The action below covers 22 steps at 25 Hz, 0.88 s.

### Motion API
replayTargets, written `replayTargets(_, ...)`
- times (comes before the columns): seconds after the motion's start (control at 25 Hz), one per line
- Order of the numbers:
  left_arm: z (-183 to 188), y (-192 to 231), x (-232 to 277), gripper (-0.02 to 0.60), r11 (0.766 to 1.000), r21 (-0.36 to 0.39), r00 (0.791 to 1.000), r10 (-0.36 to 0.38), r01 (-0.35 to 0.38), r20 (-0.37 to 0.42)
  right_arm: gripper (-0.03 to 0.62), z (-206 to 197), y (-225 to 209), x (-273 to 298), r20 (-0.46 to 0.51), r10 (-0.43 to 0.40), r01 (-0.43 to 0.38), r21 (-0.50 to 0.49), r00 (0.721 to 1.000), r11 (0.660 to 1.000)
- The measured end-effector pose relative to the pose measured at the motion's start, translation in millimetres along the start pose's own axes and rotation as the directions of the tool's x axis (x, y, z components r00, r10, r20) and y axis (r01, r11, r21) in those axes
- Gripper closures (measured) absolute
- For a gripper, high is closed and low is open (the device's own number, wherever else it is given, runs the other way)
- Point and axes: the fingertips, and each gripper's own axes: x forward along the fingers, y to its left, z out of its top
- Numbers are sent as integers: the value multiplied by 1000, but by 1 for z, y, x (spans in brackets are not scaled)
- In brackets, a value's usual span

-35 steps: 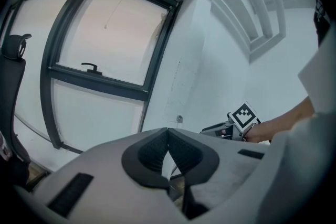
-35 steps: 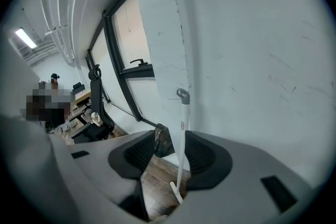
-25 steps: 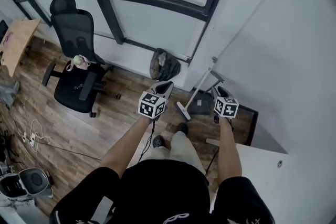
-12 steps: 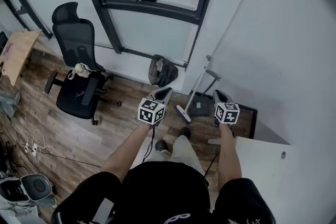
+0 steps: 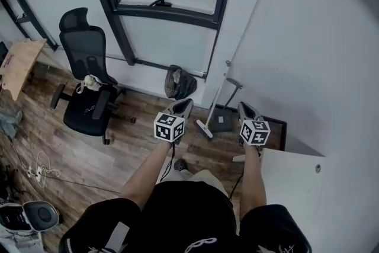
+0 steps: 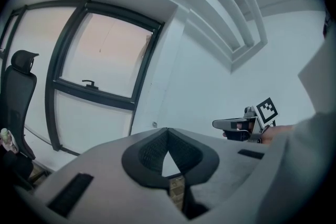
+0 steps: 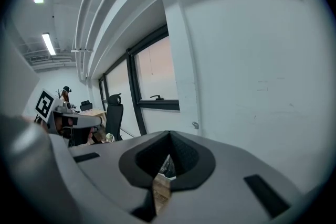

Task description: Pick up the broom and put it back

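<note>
Broom (image 5: 217,95) leans against the wall corner (image 5: 237,26), bare wooden floor (image 5: 198,144) before it

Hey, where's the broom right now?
In the head view the broom leans against the white wall, its head on the wood floor beside the dustpan, right of the dark bag.
</note>
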Motion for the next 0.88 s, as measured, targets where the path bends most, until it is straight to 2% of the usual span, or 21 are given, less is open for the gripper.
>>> replayTargets(0.32,1,-38,-33,560,1000,-19,1000,19,-19,19,569,0,28,-61,30,5,-5,-18,1000,1000)
replayTargets(0.64,7,-74,-88,560,999,-8,999,39,-39,36,569,-21,53,-127,59,-42,40,39,997,998)
replayTargets(0.88,-4,-92,-132,560,999,-17,998,38,-37,57,569,-30,61,-172,93,-69,62,76,993,995)
